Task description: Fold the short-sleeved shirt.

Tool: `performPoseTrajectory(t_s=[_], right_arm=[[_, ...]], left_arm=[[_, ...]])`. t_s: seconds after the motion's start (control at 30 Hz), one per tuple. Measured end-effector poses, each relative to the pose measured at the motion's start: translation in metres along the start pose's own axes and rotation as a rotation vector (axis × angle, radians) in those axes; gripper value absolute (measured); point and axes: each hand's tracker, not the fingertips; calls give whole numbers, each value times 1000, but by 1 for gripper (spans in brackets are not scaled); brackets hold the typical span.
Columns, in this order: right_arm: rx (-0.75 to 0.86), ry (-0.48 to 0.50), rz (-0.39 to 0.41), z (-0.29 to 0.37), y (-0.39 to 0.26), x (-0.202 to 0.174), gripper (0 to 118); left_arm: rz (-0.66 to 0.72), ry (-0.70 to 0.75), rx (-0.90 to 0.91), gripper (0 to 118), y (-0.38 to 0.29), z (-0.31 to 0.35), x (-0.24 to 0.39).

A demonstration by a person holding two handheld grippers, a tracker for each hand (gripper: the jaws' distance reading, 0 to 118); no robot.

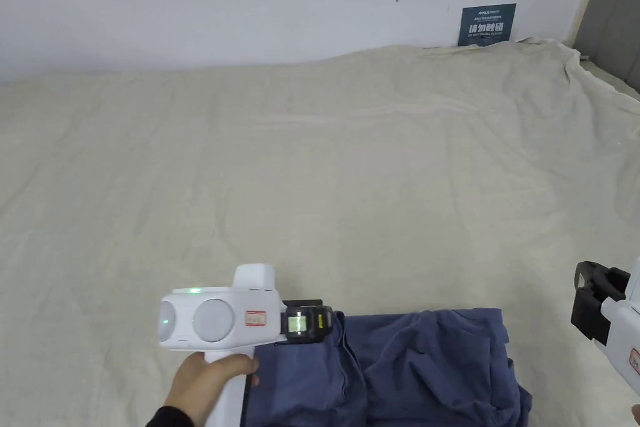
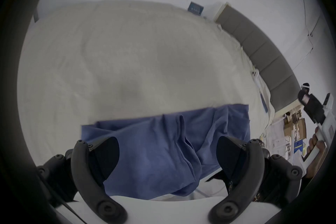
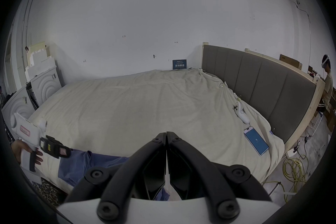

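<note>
A blue short-sleeved shirt (image 1: 412, 372) lies bunched and partly folded on the beige bed sheet (image 1: 312, 165), at the near edge of the bed. My left gripper (image 1: 322, 322) hovers at the shirt's left end. In the left gripper view its jaws stand wide open (image 2: 168, 140) over the blue shirt (image 2: 154, 151), with no cloth pinched. My right gripper (image 1: 594, 303) hangs to the right of the shirt, apart from it. In the right gripper view its jaws (image 3: 166, 134) are shut with nothing between them, and the shirt (image 3: 101, 160) lies below and to the left.
A phone (image 3: 256, 142) and a white controller (image 3: 241, 112) lie on the sheet near the grey headboard (image 3: 254, 86). Yellow cable (image 3: 294, 171) is coiled on the floor. White cabinets (image 3: 41, 86) stand at the bed's far side. A person (image 3: 327, 78) stands behind the headboard.
</note>
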Motion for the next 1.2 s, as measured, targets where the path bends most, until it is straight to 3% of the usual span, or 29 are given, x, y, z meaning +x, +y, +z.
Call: performPoseTrajectory(t_s=[0.17, 0.23, 0.27, 0.3, 0.33, 0.43, 0.8, 1.2], right_arm=[[9, 12, 3, 0, 3, -3, 0], [9, 15, 3, 0, 3, -5, 0], [9, 16, 1, 0, 3, -5, 0], [9, 17, 0, 0, 3, -5, 0], [8, 19, -2, -1, 3, -5, 0], [4, 19, -4, -1, 2, -5, 0], [-17, -8, -15, 1, -3, 8, 0], [-23, -41, -38, 5, -7, 21, 0]], left_arm=[[-13, 116, 78, 108, -6, 21, -29], [-7, 142, 130, 78, -14, 23, -39], [-11, 136, 147, 57, -19, 21, -42], [-14, 134, 158, 27, -24, 18, -45], [-8, 132, 150, 16, -30, 14, -48], [0, 112, 126, 1, -43, -3, -50], [-93, 94, 7, 0, -88, -74, 7], [-220, 99, -10, 0, -90, -96, 51]])
